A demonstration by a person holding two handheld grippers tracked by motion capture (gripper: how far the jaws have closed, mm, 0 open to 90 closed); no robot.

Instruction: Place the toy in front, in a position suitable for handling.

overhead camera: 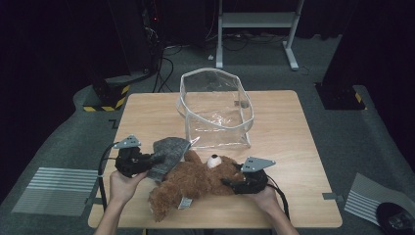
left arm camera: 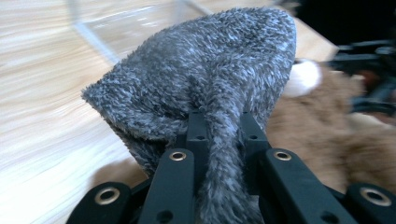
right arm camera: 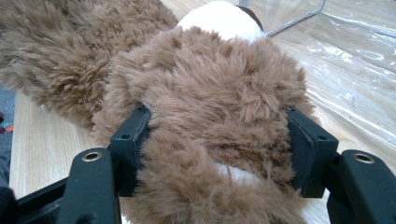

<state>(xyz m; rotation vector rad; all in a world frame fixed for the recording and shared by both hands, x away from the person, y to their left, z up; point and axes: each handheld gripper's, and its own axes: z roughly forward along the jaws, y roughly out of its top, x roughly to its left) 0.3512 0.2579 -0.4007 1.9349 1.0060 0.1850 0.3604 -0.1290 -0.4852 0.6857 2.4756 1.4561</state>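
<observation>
A brown teddy bear (overhead camera: pixel 195 178) lies on its back on the wooden table (overhead camera: pixel 288 147), its white muzzle (overhead camera: pixel 214 161) toward the bag. My right gripper (overhead camera: pixel 234 182) is shut on the bear's head, with brown fur (right arm camera: pixel 210 102) bulging between the two jaws. A grey fuzzy cloth (overhead camera: pixel 169 154) hangs just above the bear's left side. My left gripper (overhead camera: pixel 149 160) is shut on the cloth (left arm camera: pixel 205 88), a pinched fold running down between the jaws. A clear plastic bag (overhead camera: pixel 215 107) stands open behind the bear.
The bag's clear wall (right arm camera: pixel 355 60) lies close to the right of the bear's head. Bare tabletop (left arm camera: pixel 42 93) stretches to the left of the cloth. Beyond the table stand a white metal frame (overhead camera: pixel 257 22) and dark equipment on grey carpet.
</observation>
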